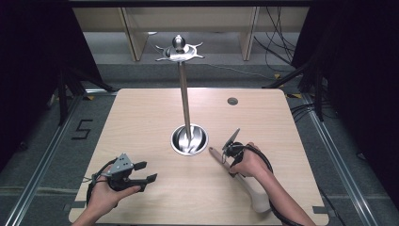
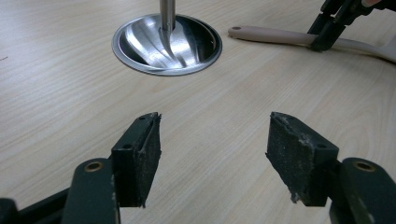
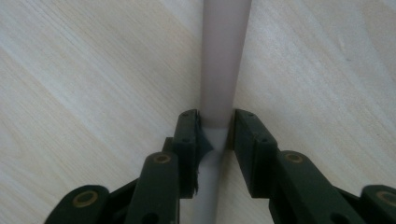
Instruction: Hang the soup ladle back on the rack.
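A pale beige utensil (image 1: 251,190) with a long handle lies on the wooden table (image 1: 141,122), right of centre, its thin end pointing toward the middle. My right gripper (image 1: 226,155) is shut on that handle. In the right gripper view the handle (image 3: 224,56) runs straight up between the jaws, and both pads press on it at my right gripper (image 3: 216,128). My left gripper (image 1: 147,171) rests near the front left, open with nothing between its jaws. In the left gripper view, beyond my left gripper (image 2: 212,144), lie the utensil (image 2: 271,35) and the right gripper (image 2: 324,39).
A tall metal stand rises from a round shiny base (image 1: 189,140) at the table's centre; its pole (image 1: 185,99) ends in a hooked top (image 1: 179,51). The base (image 2: 140,42) lies ahead of the left jaws. A small grey disc (image 1: 232,100) sits at the back right.
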Demonstrator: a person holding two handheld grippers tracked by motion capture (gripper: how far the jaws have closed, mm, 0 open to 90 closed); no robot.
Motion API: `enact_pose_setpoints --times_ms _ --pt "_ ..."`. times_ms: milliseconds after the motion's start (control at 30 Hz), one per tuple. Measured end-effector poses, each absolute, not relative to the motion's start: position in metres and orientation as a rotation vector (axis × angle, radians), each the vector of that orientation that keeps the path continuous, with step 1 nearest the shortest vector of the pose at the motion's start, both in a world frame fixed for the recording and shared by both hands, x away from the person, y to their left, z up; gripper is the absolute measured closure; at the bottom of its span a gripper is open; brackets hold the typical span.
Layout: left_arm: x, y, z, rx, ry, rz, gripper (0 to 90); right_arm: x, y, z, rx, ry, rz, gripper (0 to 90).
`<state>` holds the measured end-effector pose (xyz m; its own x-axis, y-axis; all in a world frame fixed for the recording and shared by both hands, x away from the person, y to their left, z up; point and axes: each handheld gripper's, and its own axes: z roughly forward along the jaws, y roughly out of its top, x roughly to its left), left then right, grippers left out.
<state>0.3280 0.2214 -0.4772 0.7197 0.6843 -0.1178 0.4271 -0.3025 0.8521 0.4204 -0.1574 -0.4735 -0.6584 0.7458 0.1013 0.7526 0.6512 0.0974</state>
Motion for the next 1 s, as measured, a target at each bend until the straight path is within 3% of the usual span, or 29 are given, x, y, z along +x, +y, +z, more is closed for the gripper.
enact_pose_setpoints --times_ms 100,433,1000 --pt "0.328 0.222 -0.477 1.947 0.857 0.337 34.6 0.421 -0.157 -0.473 -1.298 -2.786 -0.209 76.2" --pt "0.328 0.22 -0.477 1.938 0.856 0.325 34.6 0.413 -0.164 -0.461 -1.358 -2.782 -0.332 77.2" --pt "0.328 0.221 -0.478 1.951 0.859 0.322 34.5 0.38 -0.2 -0.42 -1.332 -2.833 -0.858 77.3"
